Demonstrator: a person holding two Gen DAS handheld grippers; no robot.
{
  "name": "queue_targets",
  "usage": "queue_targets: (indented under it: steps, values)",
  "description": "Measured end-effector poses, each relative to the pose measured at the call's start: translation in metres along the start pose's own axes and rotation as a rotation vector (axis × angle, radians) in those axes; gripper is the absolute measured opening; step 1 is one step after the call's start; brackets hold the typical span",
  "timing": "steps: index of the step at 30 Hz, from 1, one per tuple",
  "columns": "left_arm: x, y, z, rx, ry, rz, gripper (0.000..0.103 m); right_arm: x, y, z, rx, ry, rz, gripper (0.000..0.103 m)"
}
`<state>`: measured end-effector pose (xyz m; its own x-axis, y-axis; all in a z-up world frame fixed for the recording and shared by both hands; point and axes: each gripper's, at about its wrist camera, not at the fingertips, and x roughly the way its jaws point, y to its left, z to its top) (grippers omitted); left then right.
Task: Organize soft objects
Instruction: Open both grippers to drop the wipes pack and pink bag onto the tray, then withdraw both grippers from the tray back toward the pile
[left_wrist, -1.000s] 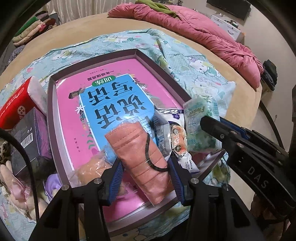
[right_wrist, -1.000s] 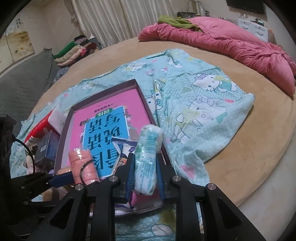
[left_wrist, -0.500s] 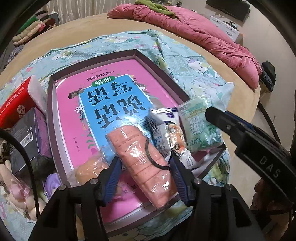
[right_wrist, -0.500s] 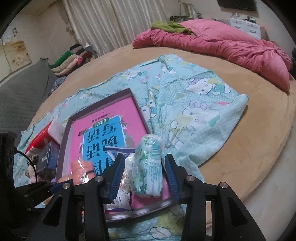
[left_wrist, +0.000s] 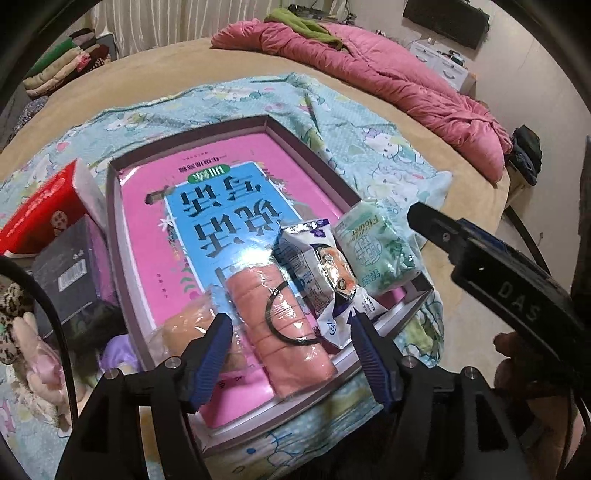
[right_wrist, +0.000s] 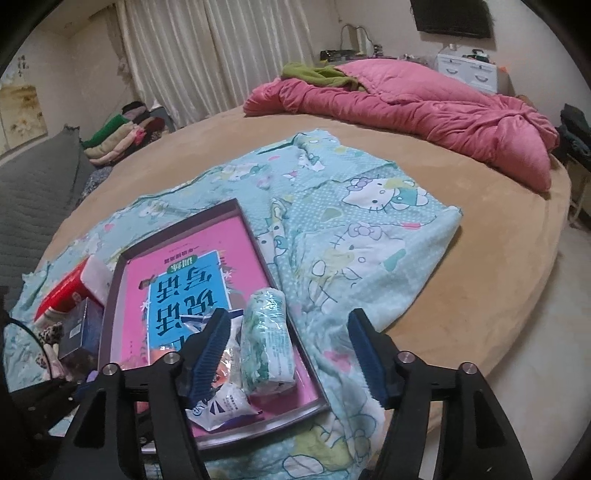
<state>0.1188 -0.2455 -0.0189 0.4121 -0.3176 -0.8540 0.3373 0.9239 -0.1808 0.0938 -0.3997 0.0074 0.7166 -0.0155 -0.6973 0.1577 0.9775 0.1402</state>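
Note:
A shallow purple-rimmed tray (left_wrist: 306, 147) lined with a pink and blue book cover lies on a Hello Kitty sheet. At its near end lie a salmon-pink pack with a black hair tie (left_wrist: 284, 325), a white and blue snack packet (left_wrist: 317, 273) and a green tissue pack (left_wrist: 376, 251). My left gripper (left_wrist: 291, 332) is open, its jaws wide on either side of the pink pack and apart from it. My right gripper (right_wrist: 288, 343) is open above the tray's near right corner; the green tissue pack (right_wrist: 267, 336) lies in the tray (right_wrist: 258, 236), free of the pads.
A red tissue box (left_wrist: 44, 218), a dark box (left_wrist: 70, 277) and plush toys (left_wrist: 22, 332) sit left of the tray. A pink quilt (right_wrist: 424, 107) lies at the bed's far side. Folded clothes (right_wrist: 122, 136) are stacked by the curtain. The bed edge is at the right.
My right gripper opened and let the green tissue pack drop into the tray, then drew back. My left gripper opened off the pink pack, which now lies in the tray.

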Motion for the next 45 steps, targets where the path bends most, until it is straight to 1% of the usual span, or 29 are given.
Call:
queue_targets:
  steps: [2,7,11,14,16,20,22,24,31,40,45]
  values:
    - [-0.006,0.002,-0.001,0.000,-0.016,0.005,0.072,-0.001,0.001,0.000,0.000,-0.001,-0.008,0.073]
    - [-0.019,0.011,-0.002,-0.022,-0.035,0.001,0.072,-0.007,0.007,-0.002,-0.018,-0.019,-0.041,0.074]
    - [-0.033,0.015,-0.003,-0.029,-0.059,0.004,0.073,-0.013,0.012,-0.001,-0.027,-0.034,-0.051,0.076]
    - [-0.048,0.022,-0.005,-0.040,-0.086,0.007,0.073,-0.022,0.021,0.000,-0.056,-0.064,-0.050,0.077]
    - [-0.058,0.028,-0.007,-0.045,-0.107,0.020,0.076,-0.028,0.028,0.002,-0.071,-0.086,-0.046,0.078]
    - [-0.076,0.040,-0.010,-0.062,-0.136,0.073,0.077,-0.041,0.043,0.005,-0.095,-0.121,-0.018,0.079]
    - [-0.084,0.045,-0.013,-0.067,-0.152,0.113,0.077,-0.046,0.050,0.005,-0.109,-0.131,-0.011,0.079]
    - [-0.092,0.051,-0.015,-0.076,-0.169,0.119,0.077,-0.051,0.058,0.004,-0.125,-0.140,-0.008,0.079]
    - [-0.107,0.069,-0.023,-0.106,-0.183,0.157,0.078,-0.062,0.077,0.000,-0.166,-0.156,0.013,0.080]
    - [-0.123,0.089,-0.033,-0.143,-0.185,0.197,0.078,-0.089,0.109,-0.004,-0.241,-0.202,0.089,0.080]
    - [-0.134,0.103,-0.039,-0.166,-0.194,0.224,0.078,-0.097,0.128,-0.007,-0.279,-0.202,0.124,0.080]
